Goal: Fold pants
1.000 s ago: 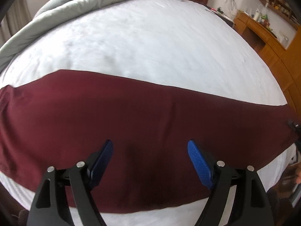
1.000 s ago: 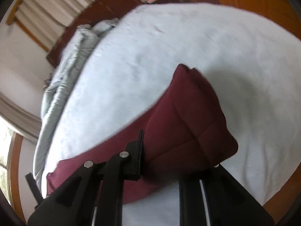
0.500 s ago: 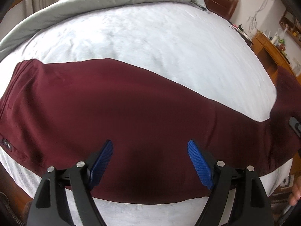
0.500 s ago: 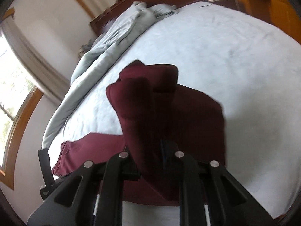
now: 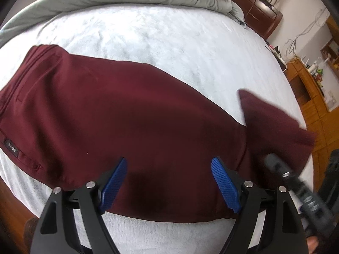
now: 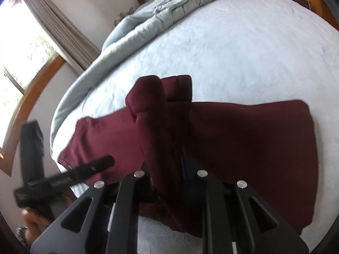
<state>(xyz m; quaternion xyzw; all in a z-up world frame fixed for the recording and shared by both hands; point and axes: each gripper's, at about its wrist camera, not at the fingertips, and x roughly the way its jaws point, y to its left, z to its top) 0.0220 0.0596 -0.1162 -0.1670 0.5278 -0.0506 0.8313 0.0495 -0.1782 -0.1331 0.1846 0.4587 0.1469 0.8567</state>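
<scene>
Dark red pants (image 5: 127,116) lie flat across the white bed (image 5: 169,31), waistband at the left with a small black label (image 5: 11,149). My left gripper (image 5: 169,182) hovers open just above the pants' near edge, blue pads (image 5: 224,186) wide apart and empty. My right gripper (image 6: 169,160) is shut on the pants' leg end (image 6: 161,114), which stands up bunched between its jaws and is carried over the rest of the pants (image 6: 254,148). In the left wrist view that lifted leg end (image 5: 275,127) rises at the right, with the right gripper's body (image 5: 296,190) blurred beside it.
A rumpled grey duvet (image 5: 127,2) lies along the bed's far side, below a dark wooden headboard (image 5: 260,6). Wooden cabinets (image 5: 307,89) with small items stand at the right. A curtained window (image 6: 25,48) is at the left. The left gripper's body (image 6: 63,175) shows blurred.
My right gripper has swung the leg end up off the bed and over the pants toward the waistband. My left gripper slid along the pants toward the waistband, still open.
</scene>
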